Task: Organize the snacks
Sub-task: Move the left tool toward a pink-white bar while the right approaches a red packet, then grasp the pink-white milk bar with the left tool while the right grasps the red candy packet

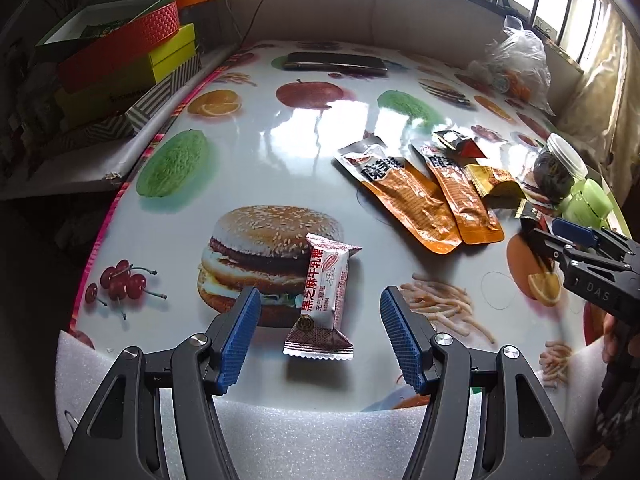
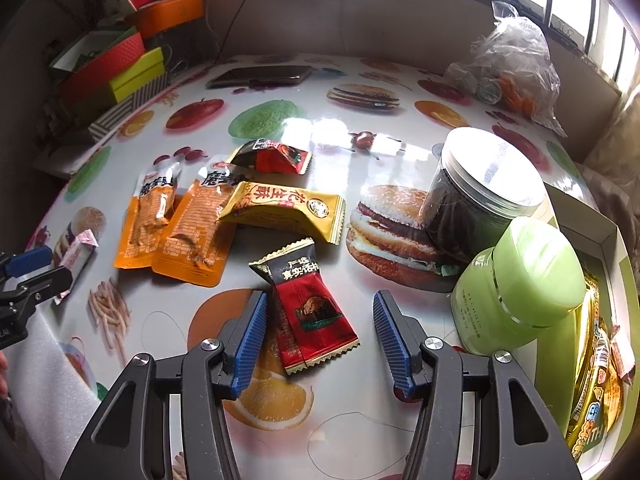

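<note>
Both grippers hung open: the left gripper [image 1: 320, 330] straddled a light, crinkly pink-and-white sweet wrapper [image 1: 323, 300] on the glossy food-printed tabletop [image 1: 280, 148], the right gripper [image 2: 318, 334] a slippery red-and-black foil sachet [image 2: 310, 306], each best pinched across its padded middle.

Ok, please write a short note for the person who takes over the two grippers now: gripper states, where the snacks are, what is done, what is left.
Left gripper: open, pink-white candy bar lies between its fingers, not gripped.
Right gripper: open, red-black candy between its fingers, not gripped.
On the table: two orange pouches, yellow peanut candy, another red-black candy, dark jar, green jar.
Done: the box at right already holds some gold-wrapped snacks.
Left: probably grip both candies, then sort the remaining packets.
</note>
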`<state>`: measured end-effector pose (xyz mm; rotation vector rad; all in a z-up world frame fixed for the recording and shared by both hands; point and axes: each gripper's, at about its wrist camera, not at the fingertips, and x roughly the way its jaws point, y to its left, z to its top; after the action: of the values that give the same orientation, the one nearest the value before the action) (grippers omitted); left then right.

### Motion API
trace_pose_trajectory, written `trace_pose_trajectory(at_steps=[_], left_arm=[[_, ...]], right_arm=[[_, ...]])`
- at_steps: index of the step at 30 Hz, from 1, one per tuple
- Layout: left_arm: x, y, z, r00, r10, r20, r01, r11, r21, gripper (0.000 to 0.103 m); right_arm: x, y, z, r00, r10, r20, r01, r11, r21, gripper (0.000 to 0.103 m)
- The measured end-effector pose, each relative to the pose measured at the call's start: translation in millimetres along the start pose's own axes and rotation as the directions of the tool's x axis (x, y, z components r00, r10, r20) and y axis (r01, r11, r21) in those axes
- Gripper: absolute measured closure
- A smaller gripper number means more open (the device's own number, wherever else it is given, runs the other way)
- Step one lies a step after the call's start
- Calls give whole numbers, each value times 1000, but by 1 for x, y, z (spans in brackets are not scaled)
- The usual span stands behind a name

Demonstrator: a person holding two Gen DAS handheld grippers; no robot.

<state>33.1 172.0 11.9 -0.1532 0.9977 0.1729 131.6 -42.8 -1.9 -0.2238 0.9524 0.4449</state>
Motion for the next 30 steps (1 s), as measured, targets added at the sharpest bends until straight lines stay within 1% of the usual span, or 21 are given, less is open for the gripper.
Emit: trace_pose_trajectory(at_steps=[3, 7, 10, 11, 12, 13, 14, 18, 19, 20, 24, 25, 30], left_arm=[[2, 1, 1, 1000, -15, 0, 15, 1000, -9, 40], [5, 2, 3, 1000, 2, -2, -2, 1000, -15, 40], [8, 1, 3, 1000, 10, -12, -10, 1000, -13, 40], [8, 1, 3, 1000, 1, -12, -2, 1000, -14, 43], [10, 0, 2, 1000, -2, -14, 2, 1000, -14, 47], [10, 0, 3, 1000, 6, -13, -7, 1000, -15, 52], [10, 0, 3, 1000, 14, -9, -14, 1000, -15, 54], [10, 0, 5, 1000, 3, -8, -3, 1000, -20, 61], [10, 0, 5, 1000, 6, -7, -6, 1000, -17, 69], [10, -1, 5, 1000, 5, -6, -5, 1000, -16, 73], [11, -2, 6, 1000, -4, -5, 4, 1000, -18, 76], [10, -2, 7, 1000, -5, -5, 5, 1000, -16, 81], [10, -4, 6, 1000, -7, -1, 7, 1000, -14, 82]], right_arm=[[1, -3, 1, 1000, 2, -2, -2, 1000, 18, 49], [1, -3, 1, 1000, -7, 4, 7, 1000, 15, 49], [1, -2, 0, 1000, -14, 9, 14, 1000, 14, 52], [1, -2, 0, 1000, -13, 9, 13, 1000, 13, 53], [1, -2, 0, 1000, -12, 10, 12, 1000, 13, 56], [1, -2, 0, 1000, -12, 12, 12, 1000, 13, 57], [1, -2, 0, 1000, -14, 13, 13, 1000, 14, 58], [0, -3, 0, 1000, -14, 18, 14, 1000, 13, 67], [0, -3, 0, 1000, -17, 20, 16, 1000, 13, 68], [0, -3, 0, 1000, -16, 21, 16, 1000, 15, 68], [-1, -2, 0, 999, -26, 23, 25, 1000, 13, 71], [-1, -2, -1, 999, -28, 25, 28, 1000, 12, 72], [-3, -3, -2, 999, -39, 28, 38, 999, 16, 75]])
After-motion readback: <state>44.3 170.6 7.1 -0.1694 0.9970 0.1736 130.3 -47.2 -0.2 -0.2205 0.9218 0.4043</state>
